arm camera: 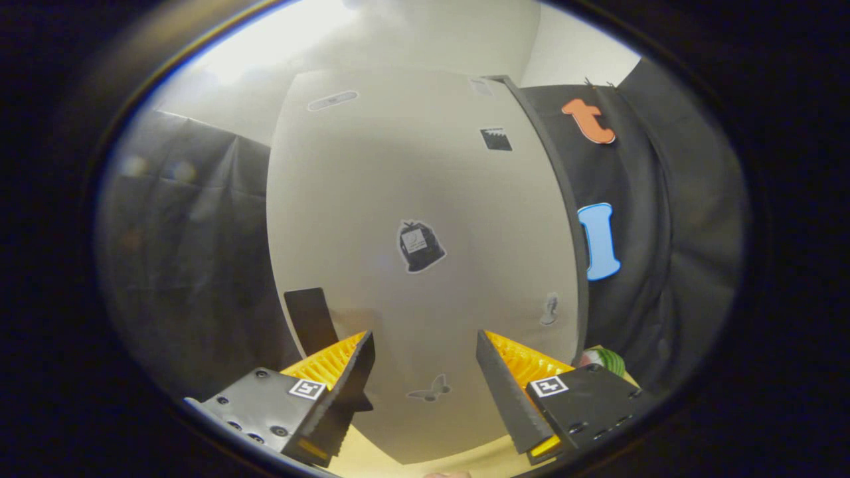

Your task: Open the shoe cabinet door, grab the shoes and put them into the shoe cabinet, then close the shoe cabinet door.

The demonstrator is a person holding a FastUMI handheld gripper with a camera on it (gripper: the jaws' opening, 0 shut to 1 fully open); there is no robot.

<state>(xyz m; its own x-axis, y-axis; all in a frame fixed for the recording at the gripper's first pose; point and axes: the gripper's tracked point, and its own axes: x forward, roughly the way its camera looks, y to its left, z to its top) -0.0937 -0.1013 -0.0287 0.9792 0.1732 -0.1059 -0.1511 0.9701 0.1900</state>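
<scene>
Gripper view: the hand-held gripper [425,372] hangs released before the closed shoe cabinet door [425,199]. Steer its fingers toward the dark handle [311,320] at the door's left edge, I judge.

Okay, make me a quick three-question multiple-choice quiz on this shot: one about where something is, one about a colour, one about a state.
1. Where is the dark handle on the shoe cabinet door?
A. Low on the door, near its left edge, just beyond the left finger
B. At the top of the door by the right edge
C. In the middle, under the bag-shaped sticker

2. What colour is the door's face?
A. Dark brown
B. Pale beige
C. Bright red

3. What state is the gripper in?
A. Shut on the handle
B. Shut on a shoe
C. Open, with nothing between its fingers

Answers:
1. A, the dark tab stands by the door's lower left edge, above the left finger.
2. B, the panel is light beige with small stickers on it.
3. C, the fingers stand well apart with only the door beyond them.
</scene>
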